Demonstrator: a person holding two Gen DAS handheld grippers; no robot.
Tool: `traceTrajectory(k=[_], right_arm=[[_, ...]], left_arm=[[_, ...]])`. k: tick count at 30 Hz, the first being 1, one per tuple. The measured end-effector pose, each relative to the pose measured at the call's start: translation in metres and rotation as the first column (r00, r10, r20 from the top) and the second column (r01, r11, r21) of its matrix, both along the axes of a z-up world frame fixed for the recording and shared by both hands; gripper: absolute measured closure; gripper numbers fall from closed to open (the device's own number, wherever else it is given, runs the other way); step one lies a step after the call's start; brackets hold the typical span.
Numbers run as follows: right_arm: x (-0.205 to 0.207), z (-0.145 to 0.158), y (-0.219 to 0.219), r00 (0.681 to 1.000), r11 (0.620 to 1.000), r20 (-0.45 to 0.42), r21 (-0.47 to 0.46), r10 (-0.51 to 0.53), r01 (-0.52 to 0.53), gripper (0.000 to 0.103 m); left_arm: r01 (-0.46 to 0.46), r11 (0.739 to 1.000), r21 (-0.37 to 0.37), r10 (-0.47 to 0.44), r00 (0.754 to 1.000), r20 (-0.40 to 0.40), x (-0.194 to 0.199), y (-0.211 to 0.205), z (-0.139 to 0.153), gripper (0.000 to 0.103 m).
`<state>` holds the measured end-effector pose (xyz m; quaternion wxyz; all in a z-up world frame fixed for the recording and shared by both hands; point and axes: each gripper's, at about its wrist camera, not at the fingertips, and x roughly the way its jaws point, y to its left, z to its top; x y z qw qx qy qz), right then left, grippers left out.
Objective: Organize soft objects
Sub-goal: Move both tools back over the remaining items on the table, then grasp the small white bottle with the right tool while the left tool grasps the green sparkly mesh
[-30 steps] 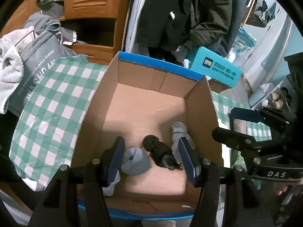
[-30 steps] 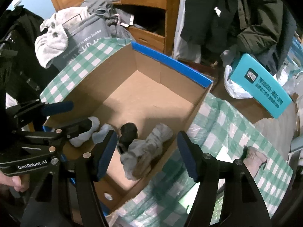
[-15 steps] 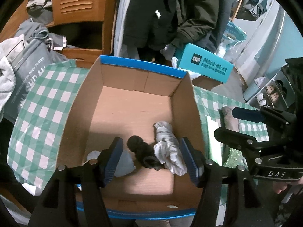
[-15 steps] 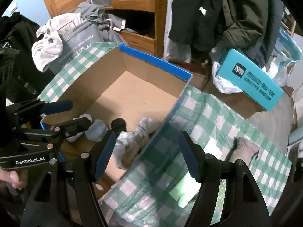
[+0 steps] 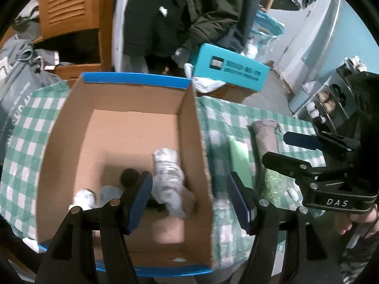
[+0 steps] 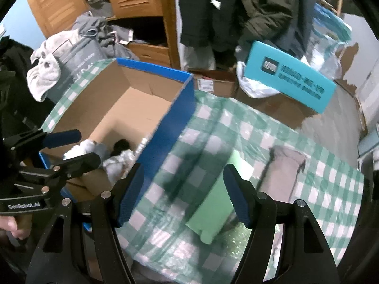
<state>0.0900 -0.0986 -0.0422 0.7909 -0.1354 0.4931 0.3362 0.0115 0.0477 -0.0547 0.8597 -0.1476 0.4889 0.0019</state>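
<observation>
Cardboard box at centre-left holds rolled socks; a green sponge lies right; left gripper and right gripper gape empty.

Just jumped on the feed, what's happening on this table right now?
A person holds a two-finger tool in each hand over a green checked tablecloth. Both the left tool and right tool are open and empty. Several rolled socks already lie in the cardboard box. A brownish rolled cloth and a pale green folded item still lie outside on the cloth.
</observation>
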Motion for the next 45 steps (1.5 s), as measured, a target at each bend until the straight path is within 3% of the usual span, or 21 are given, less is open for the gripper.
traceTrajectory(k=[17, 28, 34, 45], right_arm=[[0.015, -0.014, -0.093, 0.988, 0.989, -0.019, -0.002, -0.150, 0.150, 0.033], [0.025, -0.030, -0.162, 0.961, 0.962, -0.040, -0.009, -0.273, 0.273, 0.033], [0.026, -0.043, -0.194, 0.941, 0.944, -0.067, -0.016, -0.331, 0.331, 0.033], [0.021, -0.081, -0.224, 0.927, 0.932, -0.110, -0.093, -0.360, 0.351, 0.033]], left_arm=[[0.164, 0.985, 0.046, -0.161, 0.985, -0.063, 0.022, -0.085, -0.013, 0.034], [0.246, 0.967, 0.071, -0.236, 0.964, -0.120, 0.036, -0.133, -0.030, 0.034], [0.272, 0.957, 0.099, -0.256, 0.955, -0.149, 0.042, -0.152, -0.041, 0.034], [0.283, 0.956, 0.081, -0.263, 0.945, -0.193, 0.049, -0.165, -0.062, 0.034]])
